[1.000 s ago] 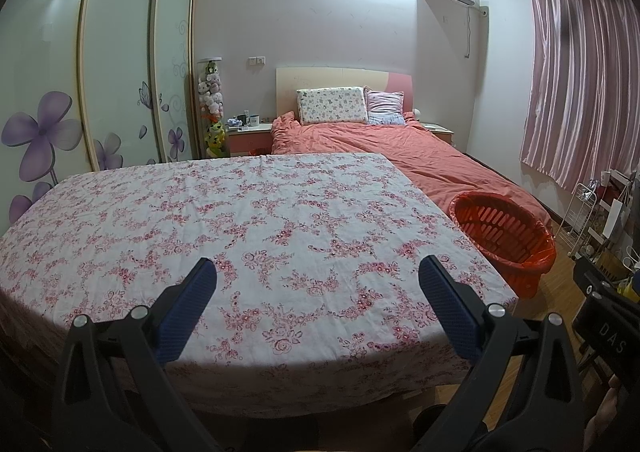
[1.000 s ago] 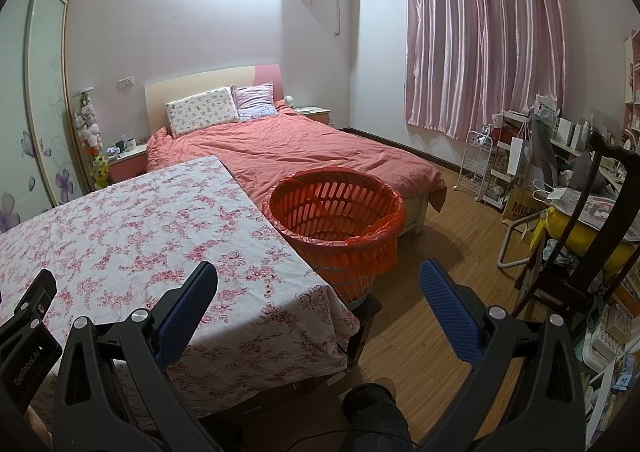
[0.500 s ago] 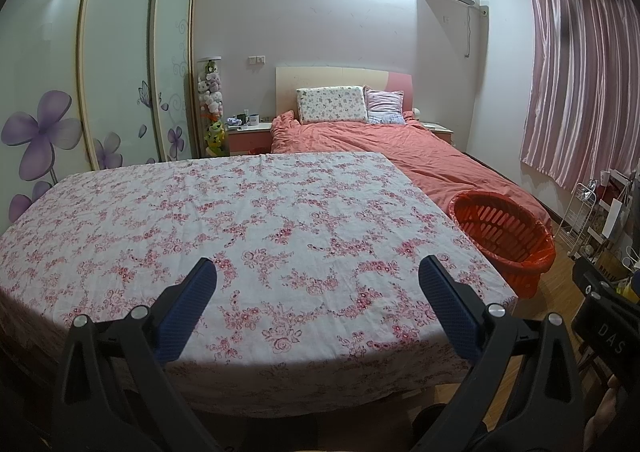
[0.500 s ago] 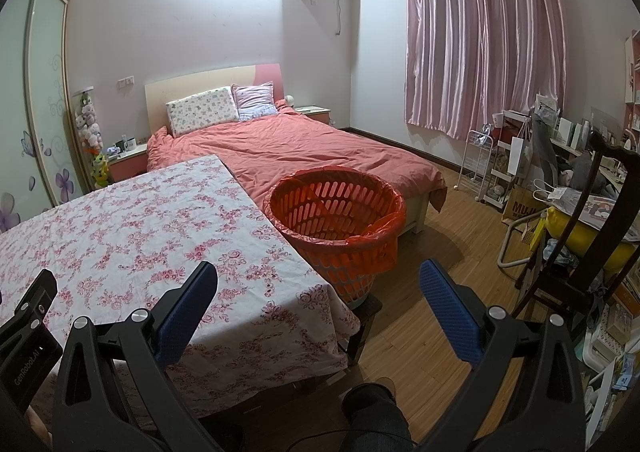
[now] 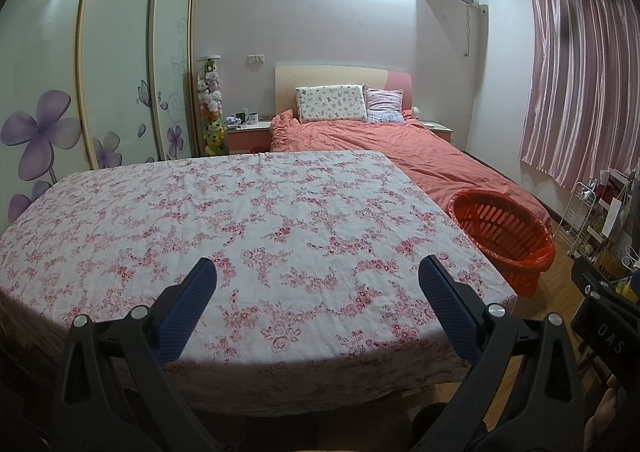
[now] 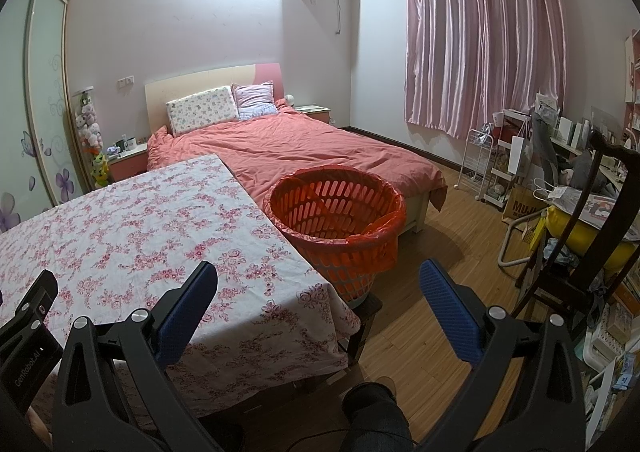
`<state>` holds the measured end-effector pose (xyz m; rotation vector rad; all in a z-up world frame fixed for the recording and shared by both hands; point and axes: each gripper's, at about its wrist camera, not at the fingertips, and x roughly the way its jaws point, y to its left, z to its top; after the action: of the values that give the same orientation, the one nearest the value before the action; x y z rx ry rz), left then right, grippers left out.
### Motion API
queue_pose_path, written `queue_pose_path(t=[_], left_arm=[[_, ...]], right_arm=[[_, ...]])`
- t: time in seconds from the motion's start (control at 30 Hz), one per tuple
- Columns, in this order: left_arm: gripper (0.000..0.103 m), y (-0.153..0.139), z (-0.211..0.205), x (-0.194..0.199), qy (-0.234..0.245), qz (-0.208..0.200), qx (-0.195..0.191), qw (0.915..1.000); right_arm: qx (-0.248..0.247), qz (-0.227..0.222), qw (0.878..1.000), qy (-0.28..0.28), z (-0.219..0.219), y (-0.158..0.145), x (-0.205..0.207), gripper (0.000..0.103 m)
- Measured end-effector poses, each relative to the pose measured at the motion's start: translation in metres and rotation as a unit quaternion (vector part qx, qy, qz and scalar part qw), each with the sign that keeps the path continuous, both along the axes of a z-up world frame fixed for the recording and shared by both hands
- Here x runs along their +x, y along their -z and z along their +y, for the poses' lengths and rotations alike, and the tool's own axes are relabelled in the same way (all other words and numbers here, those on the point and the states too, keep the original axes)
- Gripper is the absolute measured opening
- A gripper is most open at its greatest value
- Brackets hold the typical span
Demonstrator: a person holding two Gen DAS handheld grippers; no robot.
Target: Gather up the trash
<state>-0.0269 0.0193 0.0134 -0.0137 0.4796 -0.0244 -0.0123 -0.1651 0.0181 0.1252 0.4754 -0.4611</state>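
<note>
An orange slatted basket (image 6: 340, 216) lined with an orange bag stands on the floor by the table's right side; it also shows as the basket (image 5: 504, 232) at the right of the left wrist view. My left gripper (image 5: 318, 272) hovers open over the near edge of the table (image 5: 240, 220), which wears a pink floral cloth. My right gripper (image 6: 318, 272) is open too, held above the table's right corner and the floor, short of the basket. Nothing is between either pair of blue fingers. I see no loose trash on the cloth.
A bed (image 6: 304, 148) with an orange cover lies behind the table and basket. A dark wooden chair (image 6: 580, 252), a white wire rack (image 6: 484, 160) and clutter crowd the right wall. A sliding wardrobe (image 5: 112, 72) lines the left. A dark knee (image 6: 376, 412) shows below.
</note>
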Motion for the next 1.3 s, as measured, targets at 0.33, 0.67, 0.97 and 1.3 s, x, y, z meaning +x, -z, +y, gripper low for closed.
queue_pose_path(t=[0.33,0.67,0.97,1.3], left_arm=[[0.099,0.0023,-0.0018,-0.0013,0.0,0.001,0.001,1.0],[0.099,0.0062,-0.002,-0.0011,0.0,0.003,0.003,1.0],[0.099,0.006,-0.0022,-0.0009,0.0,0.004,0.002,1.0],[0.099,0.0059,-0.0008,-0.0016,0.001,0.005,0.003,1.0]], right_arm=[[0.0,0.0,1.0,0.0,-0.0001,-0.0001,0.0,0.1],[0.0,0.0,1.0,0.0,-0.0001,-0.0004,0.0003,0.1],[0.0,0.0,1.0,0.0,-0.0005,-0.0004,0.0002,0.1],[0.001,0.001,1.0,0.0,-0.0005,-0.0007,0.0003,0.1]])
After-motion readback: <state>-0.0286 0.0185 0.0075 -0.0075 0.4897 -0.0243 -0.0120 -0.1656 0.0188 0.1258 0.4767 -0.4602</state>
